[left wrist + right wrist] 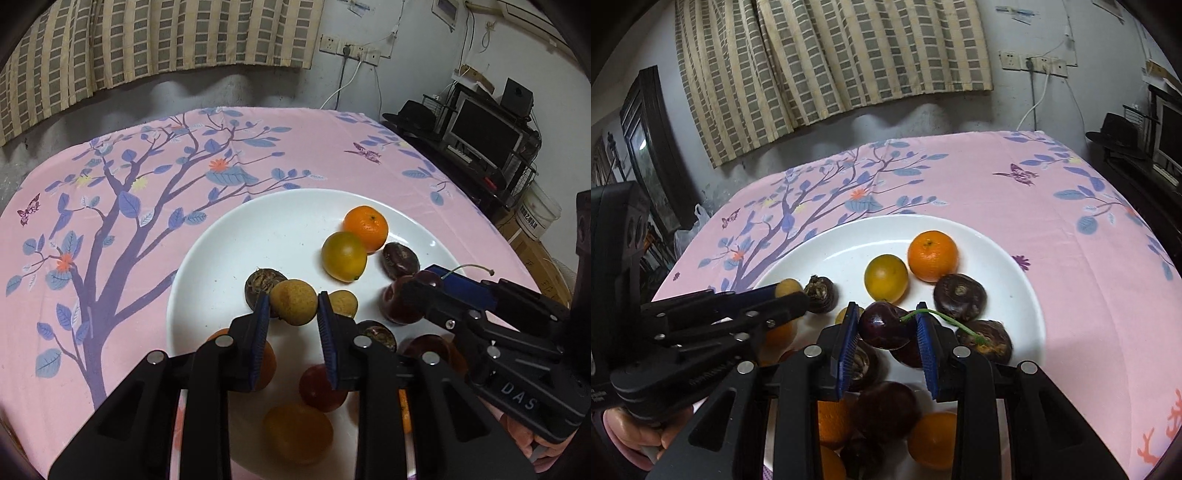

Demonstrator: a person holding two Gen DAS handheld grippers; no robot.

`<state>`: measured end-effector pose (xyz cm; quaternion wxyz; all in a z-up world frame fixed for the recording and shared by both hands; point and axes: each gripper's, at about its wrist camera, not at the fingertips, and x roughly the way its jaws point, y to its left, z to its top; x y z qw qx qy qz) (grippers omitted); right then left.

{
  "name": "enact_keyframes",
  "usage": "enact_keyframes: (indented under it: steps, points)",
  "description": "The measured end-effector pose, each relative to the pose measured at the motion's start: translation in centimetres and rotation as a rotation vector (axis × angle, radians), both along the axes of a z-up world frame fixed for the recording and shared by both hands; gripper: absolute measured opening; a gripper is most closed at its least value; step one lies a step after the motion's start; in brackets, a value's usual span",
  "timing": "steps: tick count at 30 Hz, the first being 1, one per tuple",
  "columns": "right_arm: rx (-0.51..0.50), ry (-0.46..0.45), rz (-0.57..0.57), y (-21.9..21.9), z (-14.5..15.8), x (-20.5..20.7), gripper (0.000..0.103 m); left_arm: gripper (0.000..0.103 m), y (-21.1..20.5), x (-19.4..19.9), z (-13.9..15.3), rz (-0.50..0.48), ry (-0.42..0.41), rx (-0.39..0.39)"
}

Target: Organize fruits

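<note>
1. Above the white plate (221, 258) near the tabletop's front edge, the left tool (291, 306) pinches a longan (293, 302).
2. The right tool (888, 325) pinches a cherry (884, 325), stem pointing right.

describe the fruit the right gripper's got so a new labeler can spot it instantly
Start at the white plate on the pink floral tablecloth. At its near side, the right gripper clamps a dark cherry. It alone has glossy skin and a long green stem; the dark neighbours look matte and rough.
</note>
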<state>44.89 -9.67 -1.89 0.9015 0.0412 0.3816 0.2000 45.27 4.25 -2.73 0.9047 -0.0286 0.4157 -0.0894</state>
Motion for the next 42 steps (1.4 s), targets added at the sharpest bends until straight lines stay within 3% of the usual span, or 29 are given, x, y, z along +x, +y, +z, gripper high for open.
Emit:
enact_keyframes:
  steps: [4, 5, 8, 12, 15, 17, 20, 22, 25, 27, 31, 34, 42]
  points:
    - [-0.013, -0.007, 0.010, 0.3, 0.2, -0.2, 0.032, 0.026, -0.2, 0.0, 0.0, 0.009, 0.008, 0.003]
    - [-0.015, -0.007, 0.010, 0.4, 0.2, -0.3, 0.032, 0.030, -0.3, -0.1, 0.1, 0.017, 0.005, 0.008]
    - [-0.007, -0.005, 0.011, 0.3, 0.4, -0.5, 0.038, 0.065, -0.2, -1.0, 1.1, 0.076, -0.032, 0.046]
    - [0.004, -0.026, -0.008, -0.6, 1.4, -2.0, 0.053, 0.094, 0.9, -3.3, 2.9, 0.138, -0.093, 0.060]
    - [-0.009, -0.046, -0.026, -1.3, 2.2, -4.0, 0.066, 0.098, 2.2, -5.9, 3.7, 0.155, -0.104, 0.002]
    - [-0.021, -0.051, -0.031, -1.8, 2.6, -5.2, 0.082, 0.098, 2.8, -8.0, 3.7, 0.163, -0.091, -0.019]
    - [-0.063, -0.078, -0.032, -2.2, 2.8, -8.3, 0.096, 0.098, 3.9, -11.8, 3.0, 0.183, -0.078, -0.055]
    - [-0.108, -0.118, -0.024, -2.2, 2.7, -10.9, 0.099, 0.098, 4.5, -14.1, 2.4, 0.203, -0.072, -0.068]
    - [-0.132, -0.137, -0.016, -2.3, 2.0, -13.8, 0.099, 0.098, 4.8, -17.3, 1.8, 0.225, -0.093, -0.046]
    - [-0.123, -0.104, -0.007, -2.5, 1.3, -15.4, 0.099, 0.098, 4.7, -19.0, 1.2, 0.234, -0.109, -0.019]
    - [-0.111, -0.064, 0.016, -2.6, 0.3, -18.0, 0.099, 0.098, 3.3, -21.3, 0.5, 0.199, -0.106, 0.045]
    - [-0.153, -0.097, 0.011, -2.5, 0.0, -19.9, 0.099, 0.098, 2.4, -22.6, 0.2, 0.174, -0.113, 0.089]
    - [-0.130, -0.055, -0.030, -3.6, -0.6, -20.0, 0.099, 0.098, 2.2, -23.2, -0.8, 0.178, -0.071, 0.112]
